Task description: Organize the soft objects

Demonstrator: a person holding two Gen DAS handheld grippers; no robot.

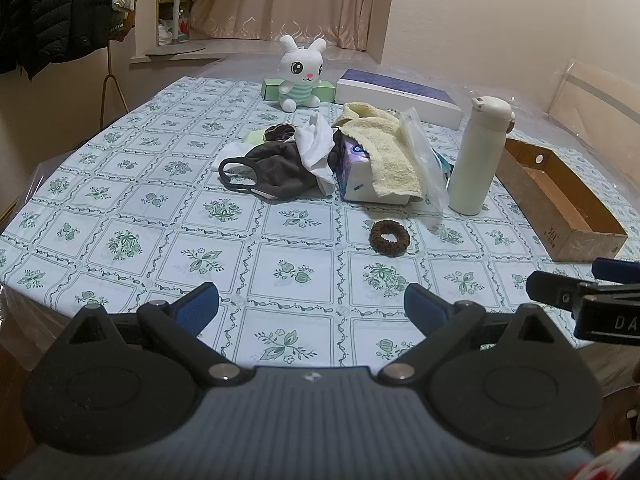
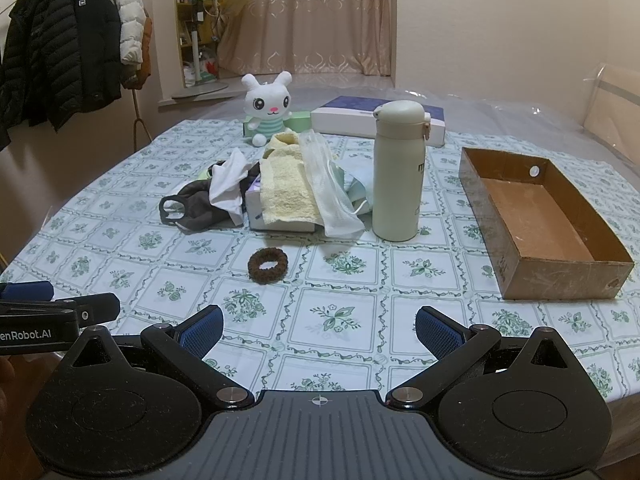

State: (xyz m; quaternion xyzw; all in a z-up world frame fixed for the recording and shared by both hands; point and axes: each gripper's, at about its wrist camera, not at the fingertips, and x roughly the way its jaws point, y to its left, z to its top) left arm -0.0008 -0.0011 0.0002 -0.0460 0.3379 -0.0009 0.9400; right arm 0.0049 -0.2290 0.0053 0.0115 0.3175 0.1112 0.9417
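Both hand-held grippers, left (image 1: 312, 308) and right (image 2: 319, 330), gape empty; cardboard box (image 2: 560, 280) holds nothing.

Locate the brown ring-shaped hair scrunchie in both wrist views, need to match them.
Left wrist: the brown ring-shaped hair scrunchie lies right of centre on the floral tablecloth, apart from the pile.
Right wrist: the scrunchie lies left of centre, ahead of the open gripper.
Shared landmark: the tall cream insulated bottle, standing behind and to the right of the scrunchie in both.
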